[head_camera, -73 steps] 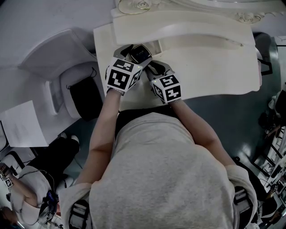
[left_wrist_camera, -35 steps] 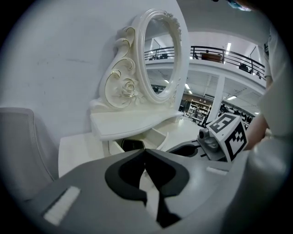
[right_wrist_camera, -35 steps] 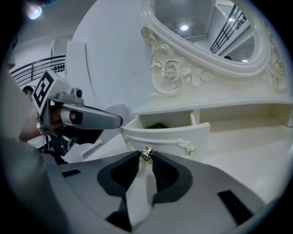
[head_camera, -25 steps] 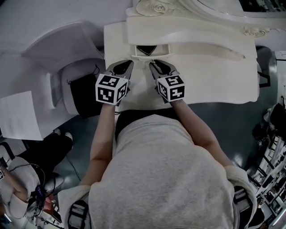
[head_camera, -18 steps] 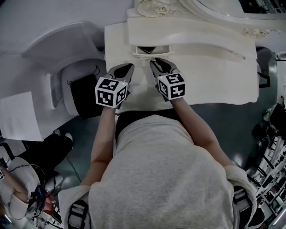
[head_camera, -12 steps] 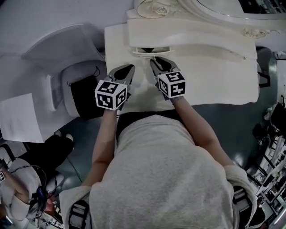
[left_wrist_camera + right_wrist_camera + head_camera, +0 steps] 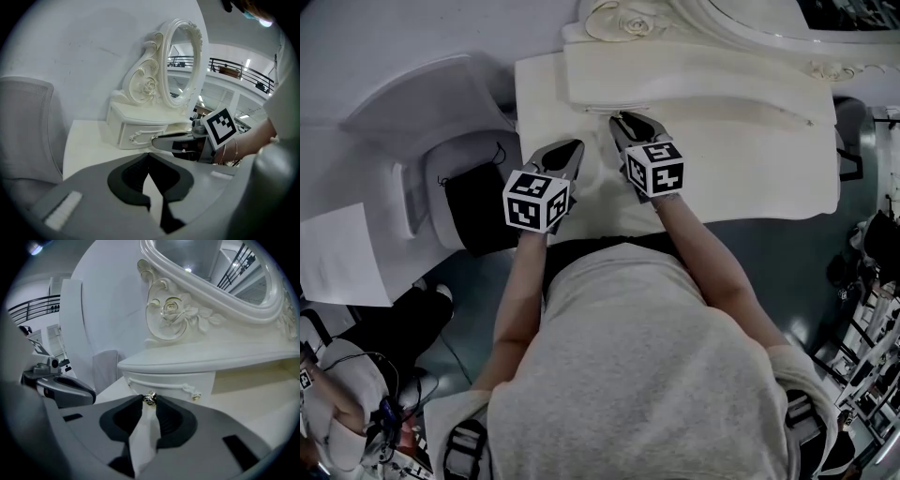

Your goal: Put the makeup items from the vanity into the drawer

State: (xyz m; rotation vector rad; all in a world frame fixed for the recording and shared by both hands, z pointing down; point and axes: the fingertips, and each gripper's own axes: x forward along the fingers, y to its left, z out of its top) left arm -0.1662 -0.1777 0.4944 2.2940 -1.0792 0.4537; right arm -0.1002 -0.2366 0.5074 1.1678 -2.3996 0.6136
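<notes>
Shut since a second ago, the vanity's one small drawer (image 7: 171, 380) now sits flush. The dark makeup item that showed inside it then is out of sight behind the front. Two claws are at work. The right claw (image 7: 150, 400) has its jaws nearly together, the tips pinched on the single metal knob (image 7: 150, 398) at the drawer's front. The left claw (image 7: 149, 154), just to the right claw's left and set a little back from the drawer, is closed tip to tip with nothing in it, held over the pale vanity top (image 7: 750, 150). Above and beyond both claws rises one oval mirror (image 7: 211, 258) in a carved frame with a rose (image 7: 171, 310). Left of the left claw stands one white chair (image 7: 412, 112) with a black bag (image 7: 478, 202) on its seat, and farther left lies one sheet of paper (image 7: 342, 258). Only the right claw itself stands before the drawer front. A second person (image 7: 337, 412) sits well behind the left claw.
</notes>
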